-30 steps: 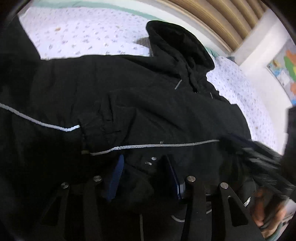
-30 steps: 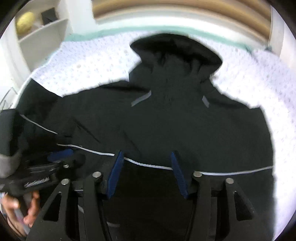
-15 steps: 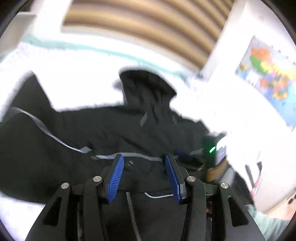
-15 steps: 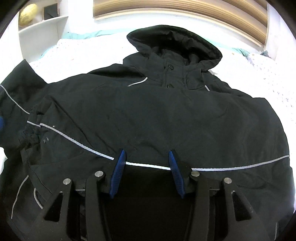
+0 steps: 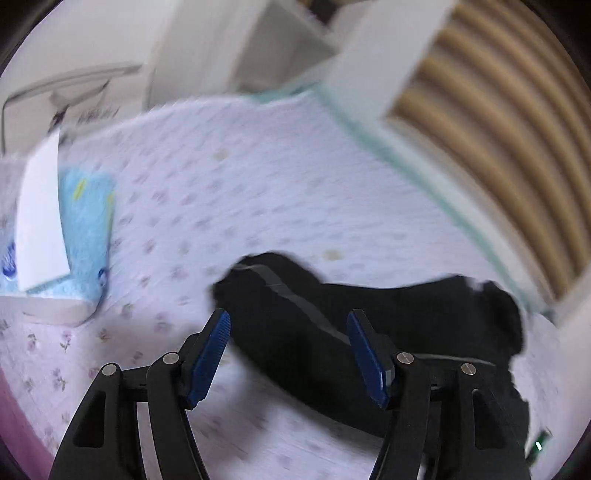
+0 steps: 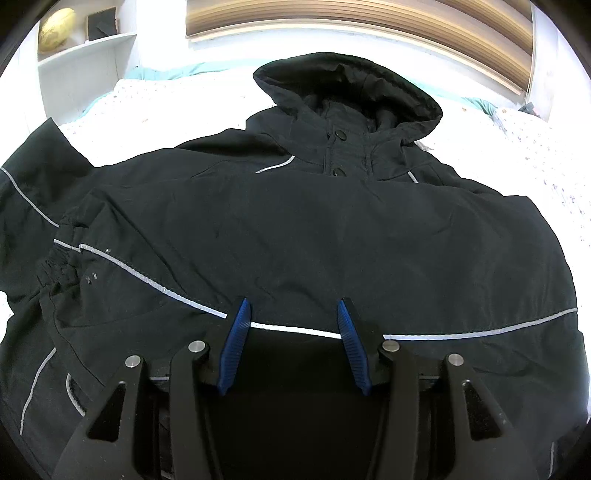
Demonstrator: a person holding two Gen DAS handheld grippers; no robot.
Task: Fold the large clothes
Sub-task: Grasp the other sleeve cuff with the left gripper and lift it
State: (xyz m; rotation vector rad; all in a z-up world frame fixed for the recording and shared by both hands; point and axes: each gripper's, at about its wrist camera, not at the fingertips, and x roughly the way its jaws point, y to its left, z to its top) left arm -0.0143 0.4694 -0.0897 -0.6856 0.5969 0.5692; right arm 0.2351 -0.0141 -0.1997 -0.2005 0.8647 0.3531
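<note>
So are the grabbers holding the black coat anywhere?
No. The left gripper and right gripper are both open over the jacket, gripping nothing.

A floral-printed bedsheet [image 5: 258, 192] is spread over the bed, with a teal edge [image 5: 417, 173] seen along its far side. A headboard of tan horizontal slats [image 5: 498, 122] is seen behind the bed. A light blue fluffy item [image 5: 86, 236] is laid on the sheet at the left, partly covered by a white flat object [image 5: 38, 218]. White shelves [image 6: 88, 62] are seen at the upper left, on which a yellowish ball [image 6: 55, 27] and a dark box [image 6: 101, 24] are placed.
</note>
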